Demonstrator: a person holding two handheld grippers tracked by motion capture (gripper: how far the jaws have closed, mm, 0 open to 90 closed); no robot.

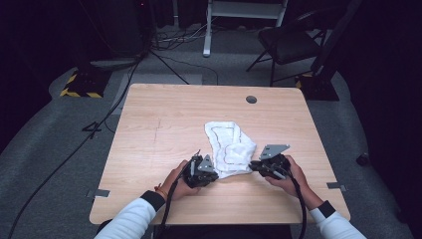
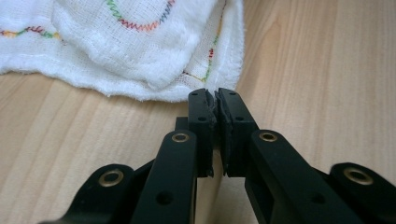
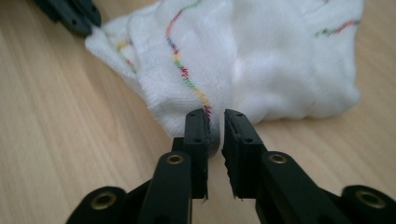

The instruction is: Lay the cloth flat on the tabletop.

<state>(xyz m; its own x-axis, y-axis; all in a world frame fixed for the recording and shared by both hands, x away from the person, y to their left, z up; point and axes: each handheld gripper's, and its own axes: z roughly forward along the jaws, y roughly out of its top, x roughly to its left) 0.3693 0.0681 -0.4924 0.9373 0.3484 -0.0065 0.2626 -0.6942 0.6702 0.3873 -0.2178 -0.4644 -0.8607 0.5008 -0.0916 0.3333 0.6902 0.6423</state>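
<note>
Nearest the lens in the left gripper view: left hand-held gripper [image 2: 216, 95], jaws pressed together, tips at the hem of the white cloth [image 2: 140, 42], pads meeting with only a sliver of fabric edge possibly between; cannot tell for certain whether any cloth is pinched. Seen from above at the cloth's near-left corner [image 1: 203, 169], held in the person's left hand [image 1: 180, 180].

Right hand-held gripper [image 3: 215, 116]: jaws nearly closed, narrow gap left, a fold of the cloth [image 3: 243, 60] with its multicoloured zigzag stitching sitting in that gap at the tips; pads not clearly pressing on it. From above, at the cloth's near-right corner [image 1: 259, 165], gripped by the right hand [image 1: 293, 177].

Cloth [image 1: 230, 147] rumpled and partly folded, lying on the wooden worktop [image 1: 164, 124], right of centre and toward the near edge, stretched between the two grippers, its far end reaching toward the middle of the worktop.
</note>
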